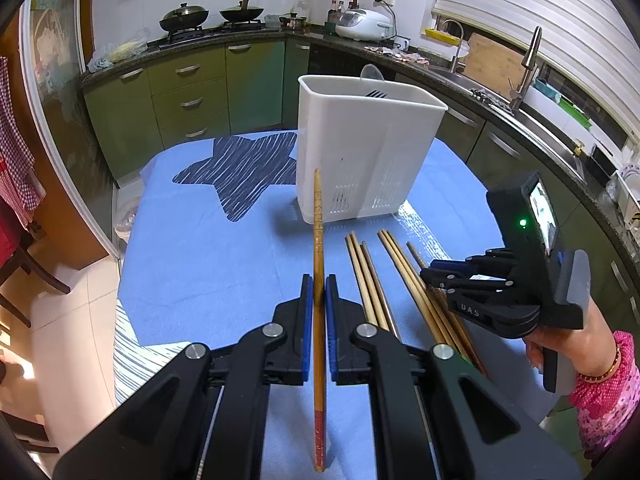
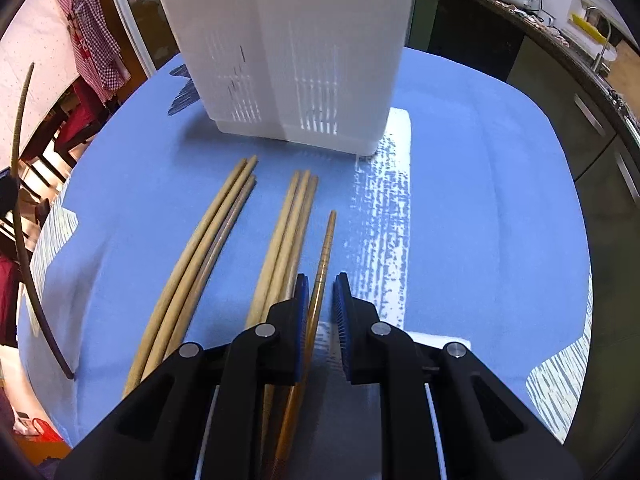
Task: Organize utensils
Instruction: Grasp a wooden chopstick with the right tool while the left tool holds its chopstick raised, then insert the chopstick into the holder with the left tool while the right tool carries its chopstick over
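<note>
The white utensil holder loses its top past the right wrist view's upper edge. Inside it, only fork tines and a spoon tip peek over the rim; their handles are hidden.

The only lettering that reads clearly is "UAS", in pale raised capitals on the black body of the right gripper, at the right of the left wrist view, just below its linkage arms. A small white sticker sits on the same gripper, a little higher and further right, but its print is too small to read. The chopstick standing up the middle of that view carries a column of stamped marks along its upper half; they are too blurred to make out. The right wrist view shows no legible writing on anything.
</note>
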Motion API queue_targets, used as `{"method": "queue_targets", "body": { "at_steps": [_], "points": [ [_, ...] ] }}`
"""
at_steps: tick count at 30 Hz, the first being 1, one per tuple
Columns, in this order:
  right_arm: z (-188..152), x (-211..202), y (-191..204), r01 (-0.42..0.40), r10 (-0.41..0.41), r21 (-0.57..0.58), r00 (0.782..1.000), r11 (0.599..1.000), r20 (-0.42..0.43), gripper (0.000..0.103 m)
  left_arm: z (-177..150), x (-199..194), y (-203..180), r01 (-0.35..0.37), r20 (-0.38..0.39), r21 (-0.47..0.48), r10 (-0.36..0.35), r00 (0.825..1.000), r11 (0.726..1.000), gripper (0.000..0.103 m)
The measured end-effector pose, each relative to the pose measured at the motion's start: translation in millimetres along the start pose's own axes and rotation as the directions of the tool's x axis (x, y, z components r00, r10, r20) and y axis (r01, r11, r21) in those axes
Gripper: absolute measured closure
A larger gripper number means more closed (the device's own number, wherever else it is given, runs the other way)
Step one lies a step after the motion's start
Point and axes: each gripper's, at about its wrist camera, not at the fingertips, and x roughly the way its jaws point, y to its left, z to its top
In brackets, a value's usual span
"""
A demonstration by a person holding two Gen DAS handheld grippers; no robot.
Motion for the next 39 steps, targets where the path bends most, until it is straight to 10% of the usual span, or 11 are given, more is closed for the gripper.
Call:
{"method": "queue_targets", "body": {
  "at_steps": [14, 39],
  "points": [
    [12.1, 5.8, -1.5, -0.046, 0.046, -0.002, 0.998, 0.999, -0.036, 0.097, 2.5, -4.5, -3.2, 0.002, -0.001, 0.022, -0.002, 1.0, 1.0, 0.097],
    [-36.6, -148.3, -17.7, -0.177, 0.169, 0.004, 0.944, 0.984, 0.284, 0.097, 0.7, -56.0, -4.3, 0.074, 0.081, 0.059, -0.079, 0.994, 0.995, 0.097]
  ]
}}
